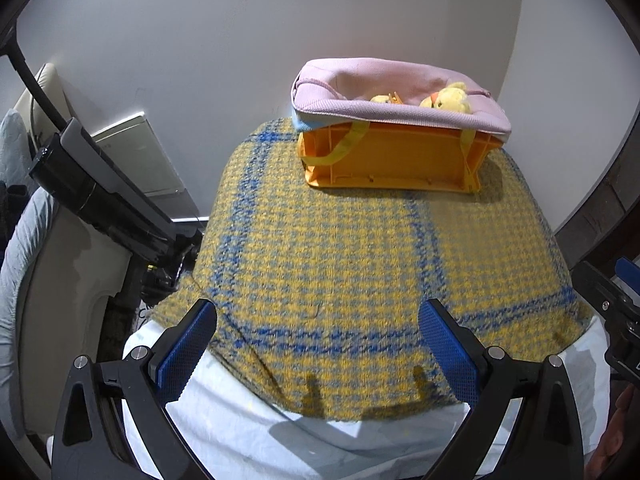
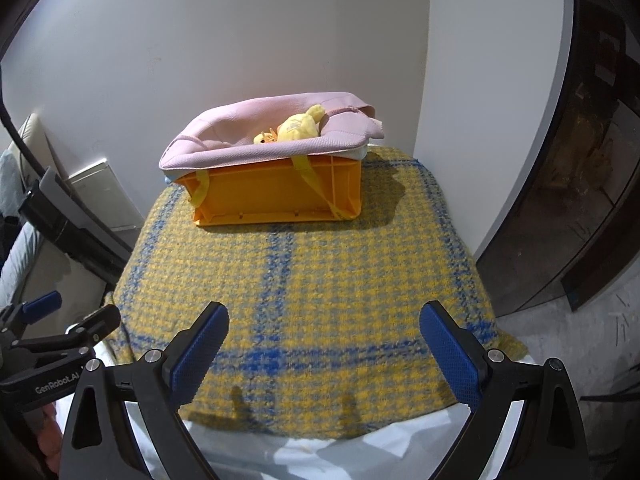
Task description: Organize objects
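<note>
Both hand-held grippers hang over the near edge of the desk with nothing between their blue pads. The left hand-held gripper (image 1: 318, 344) has its jaws spread wide, released, and so does the right hand-held gripper (image 2: 324, 346); they sit side by side, each one's tip showing at the edge of the other's view. The desk is draped in a yellow and blue checked cloth (image 1: 340, 248), with a white sheet (image 1: 256, 424) showing below it at the near edge. At the far end, against the white wall (image 1: 200, 40), stands an orange crate (image 2: 280, 192) lined with a pink bag (image 2: 256, 154) whose rim folds over the crate's top and whose yellow straps hang down its near side. Inside the bag lies a yellow plush toy (image 2: 298, 128), next to a small orange thing too small to tell.
</note>
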Available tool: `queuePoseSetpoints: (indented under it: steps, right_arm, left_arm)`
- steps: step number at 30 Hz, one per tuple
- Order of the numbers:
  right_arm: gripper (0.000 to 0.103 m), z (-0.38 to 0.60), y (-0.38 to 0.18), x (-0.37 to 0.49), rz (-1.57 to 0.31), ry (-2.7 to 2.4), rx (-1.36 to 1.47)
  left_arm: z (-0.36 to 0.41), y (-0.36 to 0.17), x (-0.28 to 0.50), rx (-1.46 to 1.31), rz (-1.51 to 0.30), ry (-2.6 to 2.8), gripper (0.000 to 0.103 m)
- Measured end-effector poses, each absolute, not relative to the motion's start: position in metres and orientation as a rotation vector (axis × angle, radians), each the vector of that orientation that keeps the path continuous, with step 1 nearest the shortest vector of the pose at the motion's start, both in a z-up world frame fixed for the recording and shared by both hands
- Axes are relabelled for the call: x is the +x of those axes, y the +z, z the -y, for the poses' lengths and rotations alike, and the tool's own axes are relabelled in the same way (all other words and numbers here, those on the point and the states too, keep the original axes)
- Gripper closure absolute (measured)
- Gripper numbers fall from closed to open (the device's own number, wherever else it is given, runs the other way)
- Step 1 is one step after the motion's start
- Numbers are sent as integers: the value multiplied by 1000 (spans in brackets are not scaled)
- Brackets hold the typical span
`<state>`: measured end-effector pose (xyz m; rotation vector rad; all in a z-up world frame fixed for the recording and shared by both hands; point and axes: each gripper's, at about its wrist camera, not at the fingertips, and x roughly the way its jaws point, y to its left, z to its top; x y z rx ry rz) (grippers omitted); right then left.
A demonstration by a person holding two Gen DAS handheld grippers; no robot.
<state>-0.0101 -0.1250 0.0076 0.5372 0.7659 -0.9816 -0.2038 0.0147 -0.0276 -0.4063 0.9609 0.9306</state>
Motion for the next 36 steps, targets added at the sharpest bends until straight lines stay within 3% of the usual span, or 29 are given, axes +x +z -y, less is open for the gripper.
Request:
queuePoseSetpoints:
  steps: [36]
  right_arm:
    - [6, 121, 2, -15, -770, -980, 548]
  left_arm:
    - [-12, -30, -216, -385, -984, 896, 0]
